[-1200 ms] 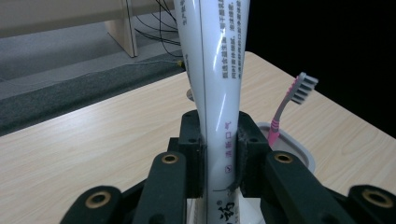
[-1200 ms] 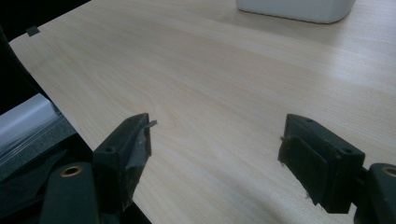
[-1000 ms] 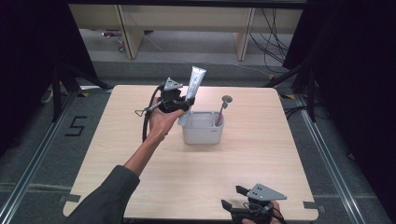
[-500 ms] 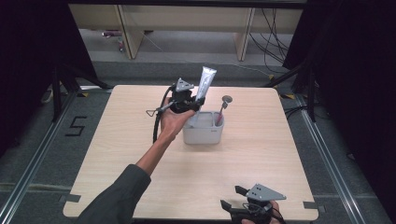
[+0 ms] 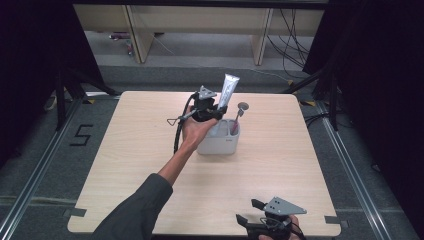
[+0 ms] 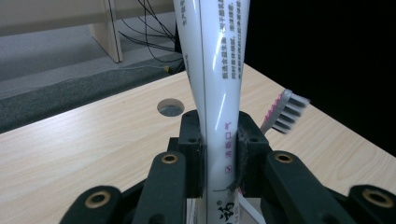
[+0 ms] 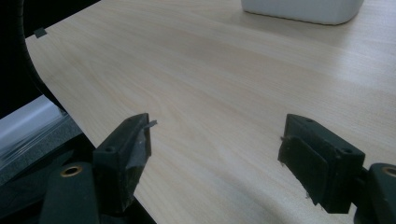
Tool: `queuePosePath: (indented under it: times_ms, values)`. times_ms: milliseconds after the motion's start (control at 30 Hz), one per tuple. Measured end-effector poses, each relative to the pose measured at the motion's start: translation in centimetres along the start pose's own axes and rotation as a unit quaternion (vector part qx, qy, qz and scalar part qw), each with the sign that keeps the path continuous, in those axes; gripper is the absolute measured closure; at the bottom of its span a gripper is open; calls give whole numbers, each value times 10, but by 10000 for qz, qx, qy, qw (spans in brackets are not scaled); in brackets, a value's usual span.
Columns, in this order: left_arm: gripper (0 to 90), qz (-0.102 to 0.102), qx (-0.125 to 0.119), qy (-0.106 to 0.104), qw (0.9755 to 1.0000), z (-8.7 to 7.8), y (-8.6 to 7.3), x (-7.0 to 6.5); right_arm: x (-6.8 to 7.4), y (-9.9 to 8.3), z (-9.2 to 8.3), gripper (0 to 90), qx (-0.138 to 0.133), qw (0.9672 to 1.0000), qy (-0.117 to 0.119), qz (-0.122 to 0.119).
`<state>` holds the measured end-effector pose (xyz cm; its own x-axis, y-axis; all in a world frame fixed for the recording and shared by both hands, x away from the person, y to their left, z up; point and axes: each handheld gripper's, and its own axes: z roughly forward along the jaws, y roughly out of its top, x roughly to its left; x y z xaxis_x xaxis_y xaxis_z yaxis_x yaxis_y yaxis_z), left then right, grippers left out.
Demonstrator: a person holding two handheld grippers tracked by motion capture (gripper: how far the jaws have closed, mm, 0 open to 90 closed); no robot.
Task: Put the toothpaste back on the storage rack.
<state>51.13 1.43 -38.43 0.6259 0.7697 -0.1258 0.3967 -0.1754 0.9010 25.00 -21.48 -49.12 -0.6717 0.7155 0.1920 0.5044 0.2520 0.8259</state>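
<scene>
Between left gripper jaws: toothpaste tube, clamped upright; toothbrush just beyond, white holder below. Right gripper released over table.

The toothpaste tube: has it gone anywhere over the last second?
Yes. The left tool, shut on the toothpaste tube, carried it rightward until it stands over the white holder. The toothbrush stayed in the holder, and the right tool stayed open at the table's near edge.
</scene>
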Motion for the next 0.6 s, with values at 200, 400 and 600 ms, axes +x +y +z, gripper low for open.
queuePosePath:
  times_ms: [200, 400, 600]
  values:
    - [753, 11, 67, -24, 10000, 7, -4, -2, 1, 0, 0, 250, 12, 9999, 106, 109]
    - [752, 37, 50, 11, 10000, 8, -9, 1, 1, 0, 0, 250, 11, 10000, 84, 1]
    - [752, 100, 83, 26, 9999, 9, -11, 1, 2, 0, -1, 250, 9, 10000, 31, 60]
